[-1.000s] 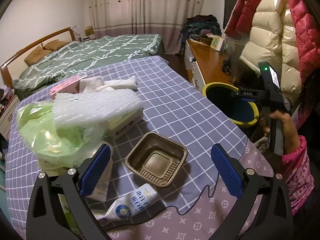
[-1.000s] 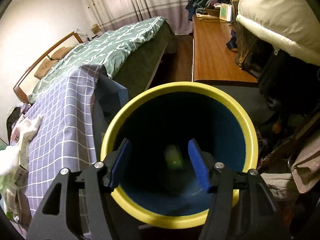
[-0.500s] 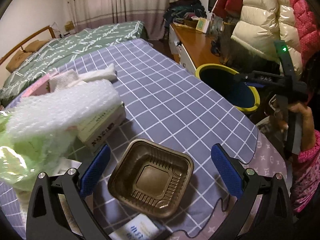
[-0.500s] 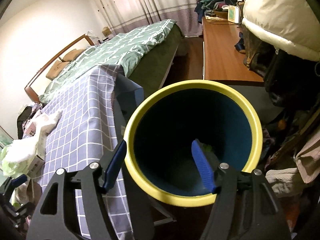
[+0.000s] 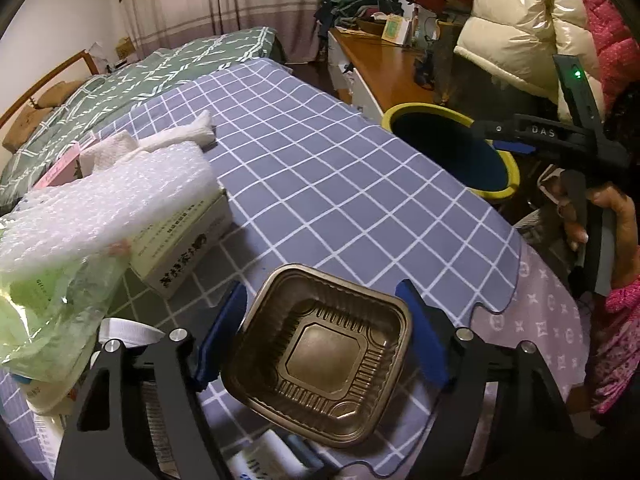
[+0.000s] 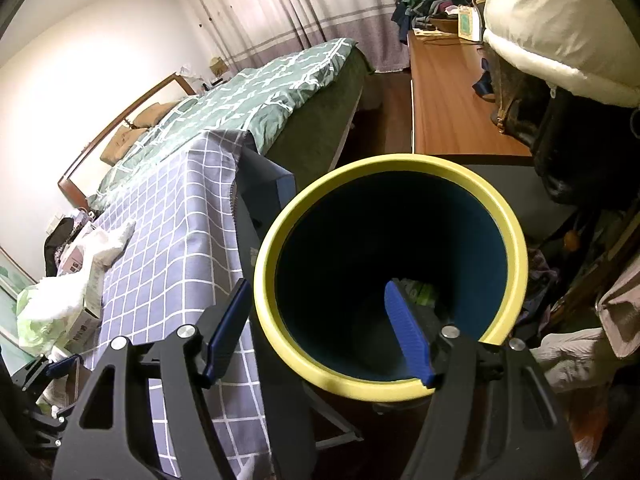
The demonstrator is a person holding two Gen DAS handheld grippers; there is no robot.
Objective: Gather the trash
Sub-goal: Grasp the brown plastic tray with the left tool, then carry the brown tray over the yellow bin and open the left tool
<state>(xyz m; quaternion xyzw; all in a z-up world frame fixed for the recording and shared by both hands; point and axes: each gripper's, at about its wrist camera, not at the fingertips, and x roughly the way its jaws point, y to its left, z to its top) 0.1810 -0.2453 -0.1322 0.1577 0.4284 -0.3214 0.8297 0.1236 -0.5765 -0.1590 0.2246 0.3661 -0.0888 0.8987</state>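
Note:
A brown plastic tray point(image 5: 324, 356) lies on the checked tablecloth point(image 5: 340, 184). My left gripper point(image 5: 320, 336) has its blue pads on either side of the tray, touching or nearly touching its rim. The yellow-rimmed blue bin point(image 6: 400, 168) stands off the table's right edge; it also shows in the left wrist view point(image 5: 424, 110). My right gripper point(image 6: 316, 328) is open and empty over the bin's near rim. A green scrap point(image 6: 420, 290) lies at the bin's bottom.
Bubble wrap point(image 5: 100, 204), a green plastic bag point(image 5: 44, 308), a printed box point(image 5: 180, 244) and white tissue point(image 5: 176, 136) lie on the table's left side. A wooden desk point(image 6: 448, 112) and puffy coats point(image 5: 520, 28) stand behind the bin. A bed point(image 6: 248, 108) is beyond the table.
My left gripper has moved forward and closed in around the brown tray. My right gripper has drawn back and left from over the bin. The green scrap has dropped to the bin's bottom.

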